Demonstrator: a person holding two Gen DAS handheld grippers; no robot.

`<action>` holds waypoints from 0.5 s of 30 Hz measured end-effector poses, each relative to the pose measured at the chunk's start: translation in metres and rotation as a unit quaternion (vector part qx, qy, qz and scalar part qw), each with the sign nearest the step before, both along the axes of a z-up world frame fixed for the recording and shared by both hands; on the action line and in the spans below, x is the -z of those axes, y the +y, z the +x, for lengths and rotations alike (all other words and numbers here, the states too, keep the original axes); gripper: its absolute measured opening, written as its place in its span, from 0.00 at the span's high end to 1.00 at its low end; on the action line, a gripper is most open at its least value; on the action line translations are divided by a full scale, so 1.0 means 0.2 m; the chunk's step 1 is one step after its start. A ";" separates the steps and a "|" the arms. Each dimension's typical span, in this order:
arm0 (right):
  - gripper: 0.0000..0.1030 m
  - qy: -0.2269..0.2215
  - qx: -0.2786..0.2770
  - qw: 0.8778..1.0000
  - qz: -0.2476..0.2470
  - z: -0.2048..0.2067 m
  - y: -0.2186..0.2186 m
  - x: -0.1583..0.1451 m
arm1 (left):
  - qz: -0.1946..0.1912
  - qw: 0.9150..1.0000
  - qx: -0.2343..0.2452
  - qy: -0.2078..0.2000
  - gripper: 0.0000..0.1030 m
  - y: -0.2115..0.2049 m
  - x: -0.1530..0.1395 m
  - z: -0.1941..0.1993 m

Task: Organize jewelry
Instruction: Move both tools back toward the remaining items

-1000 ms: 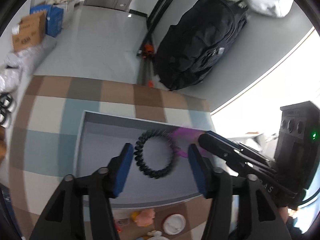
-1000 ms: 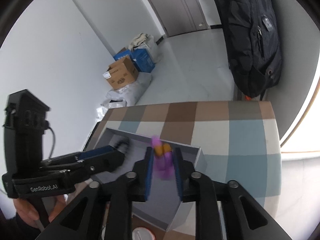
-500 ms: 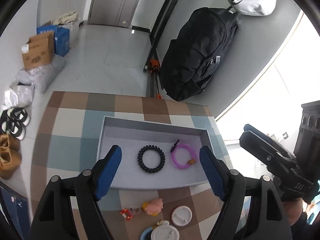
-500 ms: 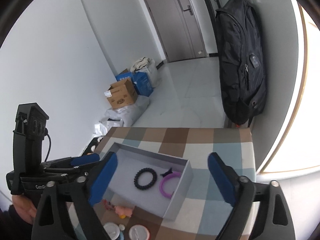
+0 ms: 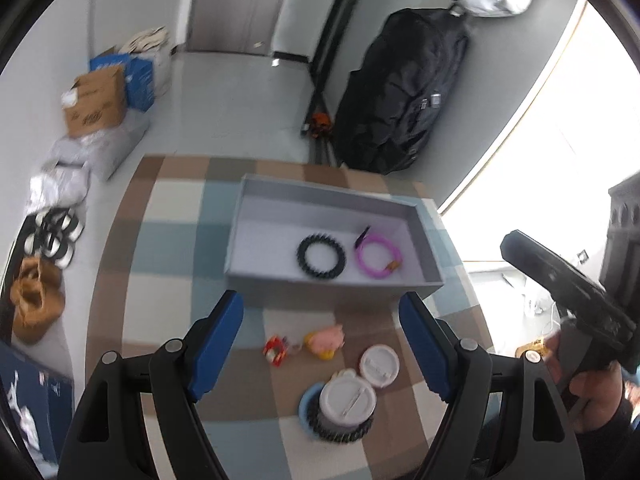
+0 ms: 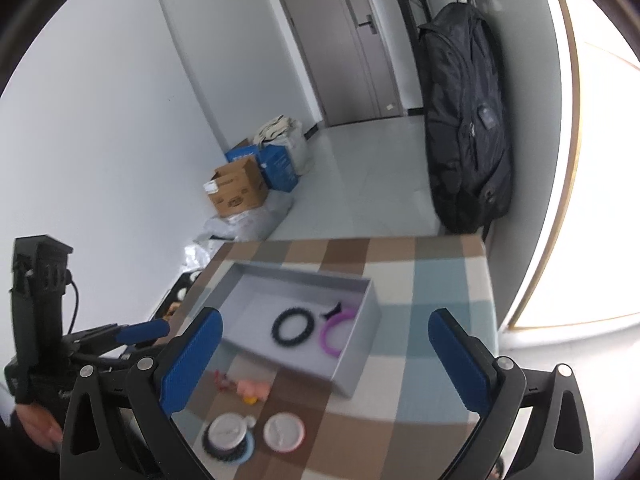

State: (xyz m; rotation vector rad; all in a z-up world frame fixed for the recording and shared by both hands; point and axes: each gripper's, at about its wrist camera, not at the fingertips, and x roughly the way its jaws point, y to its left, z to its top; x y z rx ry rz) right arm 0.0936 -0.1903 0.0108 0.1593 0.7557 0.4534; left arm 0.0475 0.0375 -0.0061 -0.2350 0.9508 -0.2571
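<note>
An open grey box (image 5: 320,294) stands on the checked tablecloth. Inside it lie a black beaded bracelet (image 5: 321,257) and, to its right, a pink bracelet (image 5: 378,260) with an orange charm. My left gripper (image 5: 320,302) hovers open just in front of the box, holding nothing. The right wrist view shows the same box (image 6: 356,364), the black bracelet (image 6: 292,327) and the pink bracelet (image 6: 336,334). My right gripper (image 6: 325,316) is wide open and empty, back from the box. A hand holds it at the right edge of the left wrist view.
Loose pieces lie in front of the box: a red charm (image 5: 276,350), a pink figure (image 5: 326,338), a white round badge (image 5: 379,362), and another badge (image 5: 346,400) on blue and black rings. A black backpack (image 5: 400,96) leans on the wall beyond the table. Cardboard boxes (image 5: 96,100) sit on the floor.
The right gripper let go of the pink bracelet and opened wide. The left gripper widened off the black bracelet. Both pulled back and up from the box, so the loose pieces came into view.
</note>
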 end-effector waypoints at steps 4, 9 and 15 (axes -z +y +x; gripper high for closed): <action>0.00 0.014 -0.007 1.000 -0.026 -0.08 0.05 0.05 | 0.005 1.000 -0.015 0.021 0.26 0.04 0.03 -0.04; 0.00 0.031 -0.037 0.998 -0.037 -0.20 0.15 0.11 | -0.011 0.999 -0.016 0.029 0.26 0.10 0.05 -0.12; 0.00 0.063 -0.078 0.994 -0.051 -0.28 0.31 0.21 | -0.005 0.999 -0.040 0.019 0.26 0.17 0.05 -0.15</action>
